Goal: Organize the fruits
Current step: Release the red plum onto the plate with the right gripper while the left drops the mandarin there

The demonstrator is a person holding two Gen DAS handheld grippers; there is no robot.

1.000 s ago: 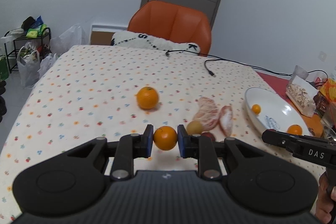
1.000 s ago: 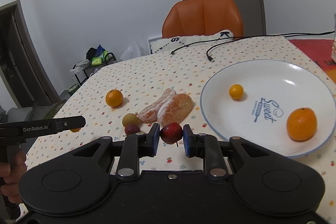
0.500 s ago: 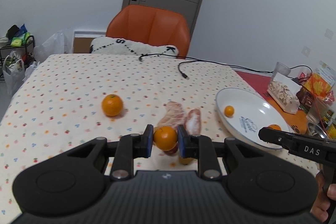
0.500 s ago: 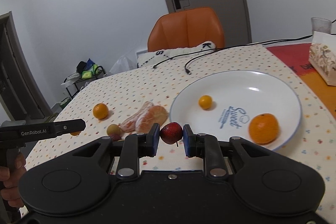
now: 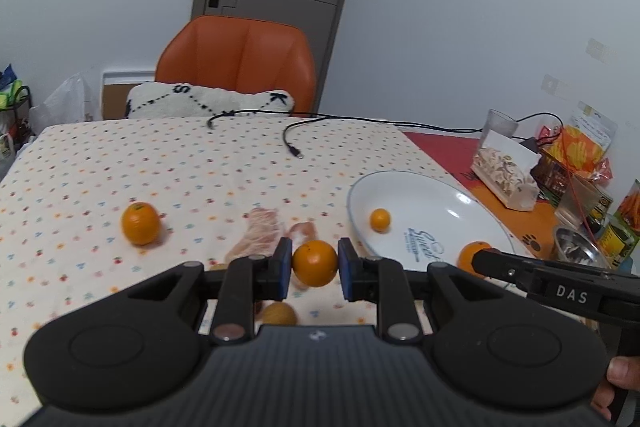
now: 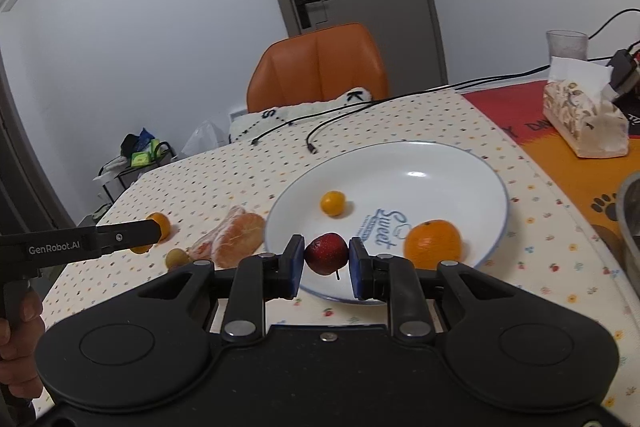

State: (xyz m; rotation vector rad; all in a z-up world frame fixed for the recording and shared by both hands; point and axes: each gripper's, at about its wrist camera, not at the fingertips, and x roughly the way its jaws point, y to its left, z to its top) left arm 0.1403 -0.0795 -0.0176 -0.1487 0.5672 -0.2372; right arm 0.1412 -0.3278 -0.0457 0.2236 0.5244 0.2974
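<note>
My left gripper point(image 5: 314, 263) is shut on an orange point(image 5: 315, 263), held above the table left of the white plate point(image 5: 448, 211). My right gripper point(image 6: 326, 254) is shut on a small red fruit point(image 6: 326, 253) over the near rim of the plate point(image 6: 460, 167). The plate holds a small kumquat point(image 6: 333, 203) and an orange point(image 6: 432, 245). On the cloth lie another orange point(image 5: 140, 223), peeled citrus segments point(image 6: 236, 235) and a small yellow-green fruit point(image 6: 177, 257), also seen under the left gripper point(image 5: 279, 313).
A tissue box point(image 6: 584, 119), a glass point(image 6: 566, 45), snack packets point(image 5: 580, 143) and a metal bowl point(image 5: 576, 247) crowd the right side. Black cables point(image 5: 292, 143) lie at the far edge. An orange chair point(image 5: 236, 63) with a pillow stands behind the table.
Both grippers have moved to the right towards the plate with their fruit. The right gripper's red fruit has come over the plate's near rim.
</note>
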